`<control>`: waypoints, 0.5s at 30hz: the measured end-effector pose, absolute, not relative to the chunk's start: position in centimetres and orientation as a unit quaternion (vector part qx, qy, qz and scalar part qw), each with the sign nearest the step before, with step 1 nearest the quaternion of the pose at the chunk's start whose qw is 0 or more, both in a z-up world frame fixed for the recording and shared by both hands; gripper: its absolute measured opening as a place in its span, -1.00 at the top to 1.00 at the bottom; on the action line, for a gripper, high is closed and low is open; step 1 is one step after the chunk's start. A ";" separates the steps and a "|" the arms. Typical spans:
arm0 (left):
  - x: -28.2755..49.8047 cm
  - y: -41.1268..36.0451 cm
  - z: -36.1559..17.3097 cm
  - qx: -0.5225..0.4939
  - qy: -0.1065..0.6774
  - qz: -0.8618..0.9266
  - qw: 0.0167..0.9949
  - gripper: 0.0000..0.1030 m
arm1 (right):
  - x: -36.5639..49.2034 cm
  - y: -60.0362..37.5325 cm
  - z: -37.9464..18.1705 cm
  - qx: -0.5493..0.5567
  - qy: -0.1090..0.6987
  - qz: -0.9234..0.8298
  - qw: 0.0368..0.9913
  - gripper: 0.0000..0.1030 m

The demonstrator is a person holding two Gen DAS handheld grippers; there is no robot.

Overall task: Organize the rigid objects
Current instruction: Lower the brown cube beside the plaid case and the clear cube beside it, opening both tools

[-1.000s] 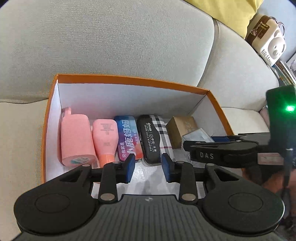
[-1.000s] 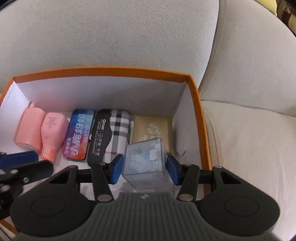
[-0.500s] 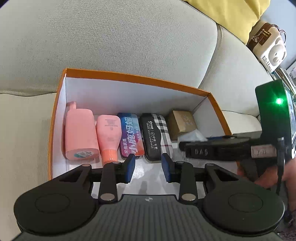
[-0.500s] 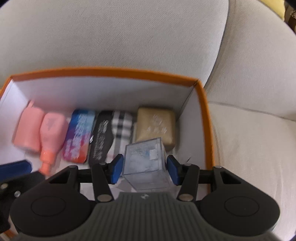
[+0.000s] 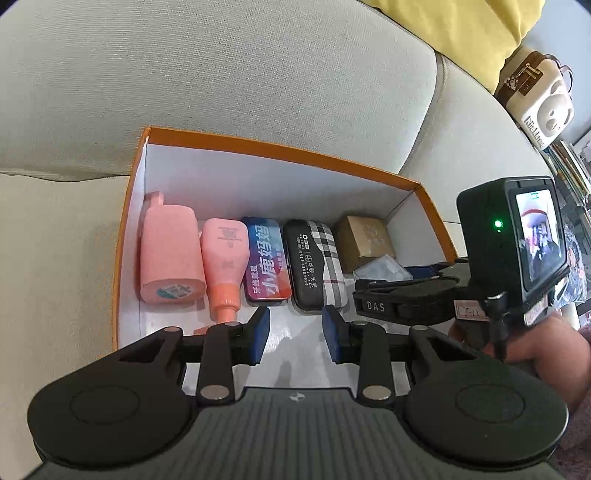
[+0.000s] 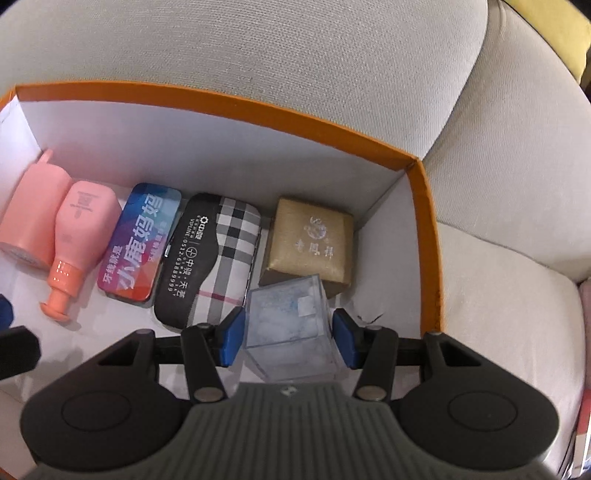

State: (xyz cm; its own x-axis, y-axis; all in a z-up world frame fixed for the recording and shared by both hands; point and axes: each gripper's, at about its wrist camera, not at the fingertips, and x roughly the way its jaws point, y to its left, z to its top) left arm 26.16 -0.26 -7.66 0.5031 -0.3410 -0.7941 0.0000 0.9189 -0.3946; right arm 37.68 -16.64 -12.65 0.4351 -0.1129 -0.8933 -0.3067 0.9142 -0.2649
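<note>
An orange box (image 6: 417, 173) with white walls sits on the sofa and holds a row of things: a pink bottle (image 5: 170, 251), a smaller pink bottle (image 5: 223, 254), a blue and red tin (image 5: 266, 262), a black plaid case (image 5: 314, 262) and a tan box (image 6: 310, 240). My right gripper (image 6: 288, 332) is shut on a clear plastic cube (image 6: 291, 325), held low inside the box in front of the tan box. The cube also shows in the left wrist view (image 5: 382, 269). My left gripper (image 5: 295, 328) is open and empty over the box's front floor.
Grey sofa cushions (image 5: 221, 74) rise behind the box, and the seat (image 6: 498, 314) lies to its right. A yellow cushion (image 5: 461, 33) and a panda-face bag (image 5: 539, 99) sit at the far right. The right gripper's camera unit (image 5: 513, 236) stands close to my left gripper.
My right gripper has carried the clear cube forward and down towards the tan box. My left gripper has pulled back and risen a little, still open.
</note>
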 end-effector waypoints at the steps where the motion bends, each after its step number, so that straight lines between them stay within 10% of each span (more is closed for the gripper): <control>1: 26.0 -0.3 -7.6 -0.174 0.488 -0.100 0.849 0.26 | 37.7 -16.7 -12.6 -0.199 0.528 0.059 0.823 -0.01; 10: 24.7 -0.4 -6.8 -0.175 0.484 -0.100 0.851 0.26 | 36.5 -17.3 -11.8 -0.236 0.513 0.060 0.823 -0.03; 15: 23.9 -0.3 -6.5 -0.177 0.484 -0.095 0.852 0.26 | 35.9 -17.6 -11.9 -0.259 0.509 0.075 0.817 0.44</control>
